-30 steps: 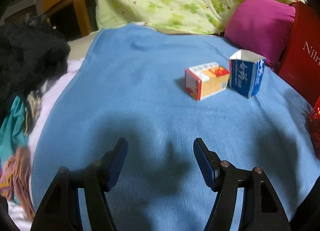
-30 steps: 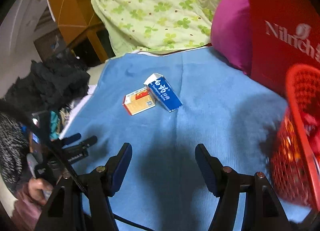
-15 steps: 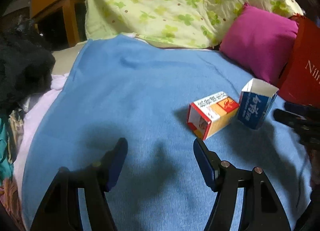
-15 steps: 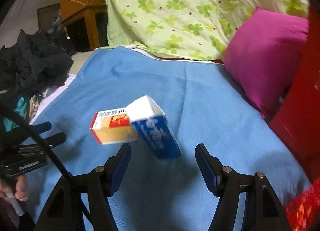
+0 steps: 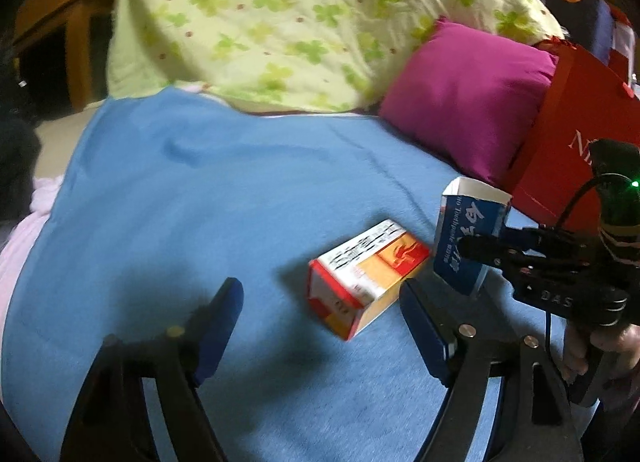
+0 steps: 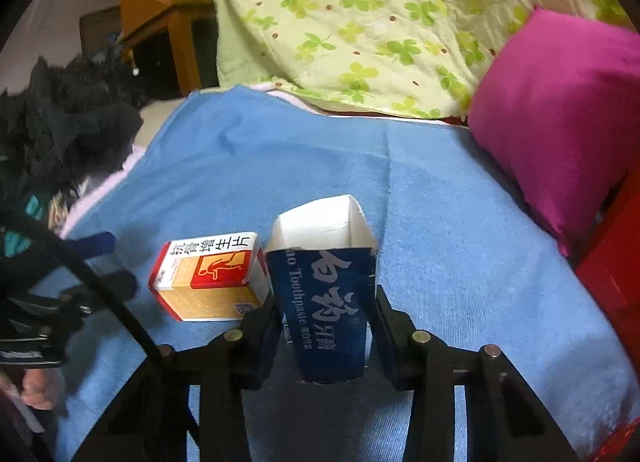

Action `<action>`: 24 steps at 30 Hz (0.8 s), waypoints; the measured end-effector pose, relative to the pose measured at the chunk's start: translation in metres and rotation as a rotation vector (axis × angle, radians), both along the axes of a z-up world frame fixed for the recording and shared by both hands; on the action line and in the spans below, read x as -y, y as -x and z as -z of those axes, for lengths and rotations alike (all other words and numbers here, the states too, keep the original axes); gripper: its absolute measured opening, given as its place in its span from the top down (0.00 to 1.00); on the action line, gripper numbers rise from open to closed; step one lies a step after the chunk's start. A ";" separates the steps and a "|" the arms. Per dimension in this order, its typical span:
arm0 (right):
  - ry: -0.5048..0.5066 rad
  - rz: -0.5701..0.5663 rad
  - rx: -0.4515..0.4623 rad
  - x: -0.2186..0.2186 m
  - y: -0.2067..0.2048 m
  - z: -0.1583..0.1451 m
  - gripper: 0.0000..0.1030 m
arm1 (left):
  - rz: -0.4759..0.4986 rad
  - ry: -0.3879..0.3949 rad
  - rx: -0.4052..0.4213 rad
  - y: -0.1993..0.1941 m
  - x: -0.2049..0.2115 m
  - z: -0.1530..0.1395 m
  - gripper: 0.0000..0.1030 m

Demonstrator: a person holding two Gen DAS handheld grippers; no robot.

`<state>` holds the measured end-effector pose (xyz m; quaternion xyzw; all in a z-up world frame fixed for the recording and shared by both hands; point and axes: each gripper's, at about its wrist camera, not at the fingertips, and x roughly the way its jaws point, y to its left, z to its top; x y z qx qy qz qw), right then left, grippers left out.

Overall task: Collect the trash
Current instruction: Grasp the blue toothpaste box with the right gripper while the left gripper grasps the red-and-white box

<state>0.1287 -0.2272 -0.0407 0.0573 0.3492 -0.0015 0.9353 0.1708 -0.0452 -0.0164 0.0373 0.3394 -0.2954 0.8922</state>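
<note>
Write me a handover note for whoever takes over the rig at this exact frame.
Right gripper: closing around the blue toothpaste box, which stands between its fingers on the blue blanket.
Left gripper: opening, empty, near the orange box, which lies beside the toothpaste box.
Done: neither box lifted yet.
Left: finish the grip, carry both boxes off; no bin is in view.

Black tongs [image 5: 320,336] with blue pads [image 5: 218,326] and silver screws (a green light on the other's [image 5: 480,250] handle)

A blue blanket [image 6: 420,190] covers the bed. On it lie two cartons — an orange-and-white box [image 6: 208,276] touching a blue toothpaste box [image 6: 324,302] — with a magenta pillow [image 6: 560,122] at its right edge.
</note>
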 end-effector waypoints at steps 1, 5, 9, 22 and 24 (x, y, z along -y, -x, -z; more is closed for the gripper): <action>-0.025 0.009 0.002 0.004 0.005 -0.001 0.58 | 0.022 0.015 -0.001 -0.002 0.003 -0.001 0.22; -0.121 0.020 0.009 0.016 0.031 -0.006 0.58 | 0.060 0.035 -0.013 -0.013 0.013 -0.001 0.17; -0.238 0.015 0.007 0.023 0.067 -0.009 0.58 | 0.091 0.018 -0.040 -0.025 0.027 0.006 0.14; -0.373 0.068 -0.034 0.033 0.134 0.003 0.58 | 0.169 -0.091 -0.100 -0.023 0.050 0.027 0.14; -0.376 0.074 -0.030 0.031 0.135 0.000 0.58 | 0.148 -0.082 -0.103 -0.025 0.046 0.027 0.24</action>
